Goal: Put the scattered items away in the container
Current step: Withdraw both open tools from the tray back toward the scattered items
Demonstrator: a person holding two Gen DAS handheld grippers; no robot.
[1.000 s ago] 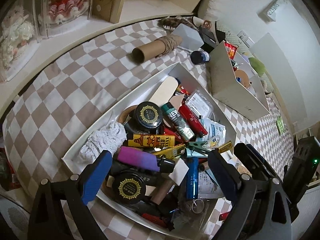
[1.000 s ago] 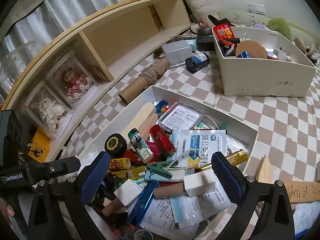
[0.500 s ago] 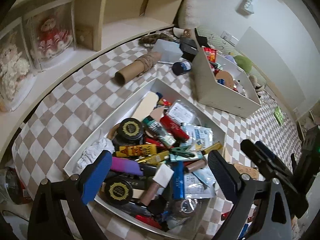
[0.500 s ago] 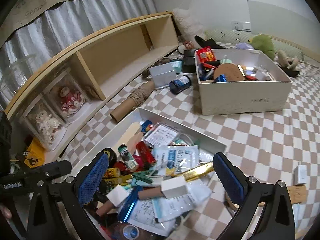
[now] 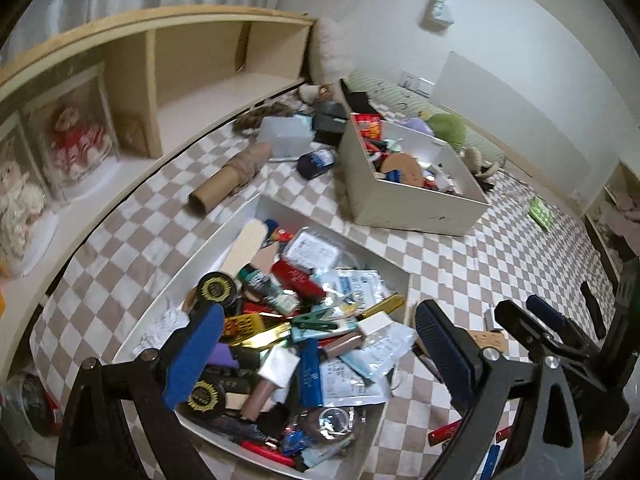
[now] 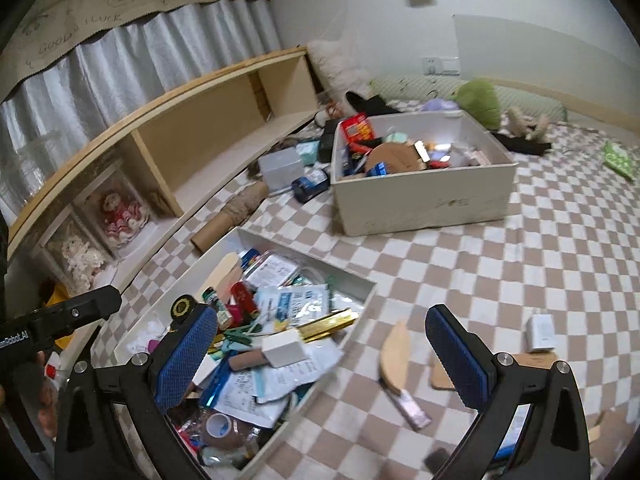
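Container (image 6: 362, 294): long shallow white tray lying diagonally on the checked cloth (image 6: 540, 264), heaped with small items. Its left long edge runs close to the wooden shelf unit (image 6: 224, 136), with only a narrow strip of cloth between them. A cardboard tube (image 6: 230, 216) lies across that strip just beyond the tray's far corner. In the pile: 2 round black tins with gold seals (image 5: 216, 289), a green clothes peg (image 5: 316, 319), a gold bar (image 6: 326, 325) reaching to the right rim, a white block (image 6: 285, 349) and loose paper packets.

Left gripper (image 5: 316, 360) hangs above the near part of the tray, blue pads spread wide, nothing between them. Right gripper (image 6: 320, 356) is likewise spread and empty; its left pad is over the tray's contents, its right pad over bare cloth beyond the tray's right rim.

Right of the tray, on the cloth: a curved wooden piece with a silver strip (image 6: 394, 364), a brown card piece (image 6: 440, 376) and a white charger (image 6: 541, 334), all apart from the rim. Cloth here is mostly open.

Farther back stands 1 deep white box (image 6: 424, 200), also full, with a dark jar (image 6: 310, 184) on its side by its left wall. Wide open cloth lies between box and tray.
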